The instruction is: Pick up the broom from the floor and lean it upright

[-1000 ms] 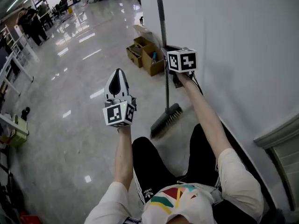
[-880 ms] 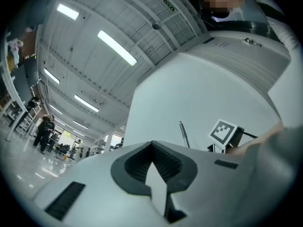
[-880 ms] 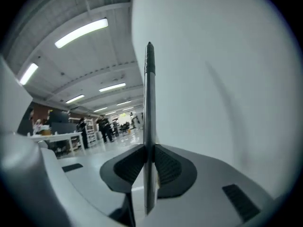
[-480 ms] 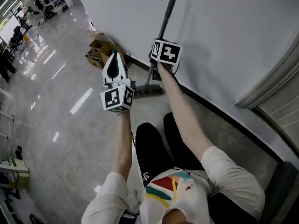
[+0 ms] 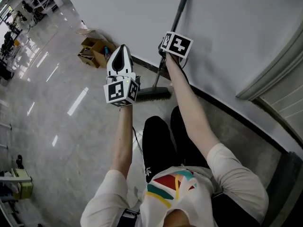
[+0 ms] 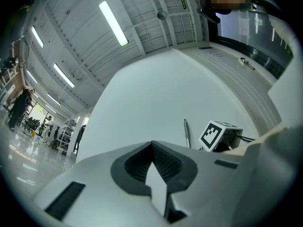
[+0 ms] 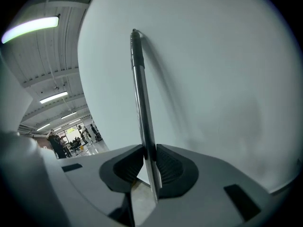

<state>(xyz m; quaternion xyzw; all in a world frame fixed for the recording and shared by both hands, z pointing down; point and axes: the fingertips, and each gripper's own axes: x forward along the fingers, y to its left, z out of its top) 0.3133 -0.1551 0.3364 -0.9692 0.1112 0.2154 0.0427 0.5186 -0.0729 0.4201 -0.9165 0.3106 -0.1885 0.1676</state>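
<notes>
Two grippers: your right gripper (image 7: 149,167) clamps the upright broom (image 5: 177,16) by the wall (image 5: 236,32); your left gripper (image 6: 154,167) is closed, empty.

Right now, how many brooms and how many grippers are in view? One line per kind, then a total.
Brooms: 1, the broom, standing by the white wall.
Grippers: 2, the left gripper with its fingers together and nothing between them, and the right gripper clamped on the broom's handle.
Total: 3
</notes>
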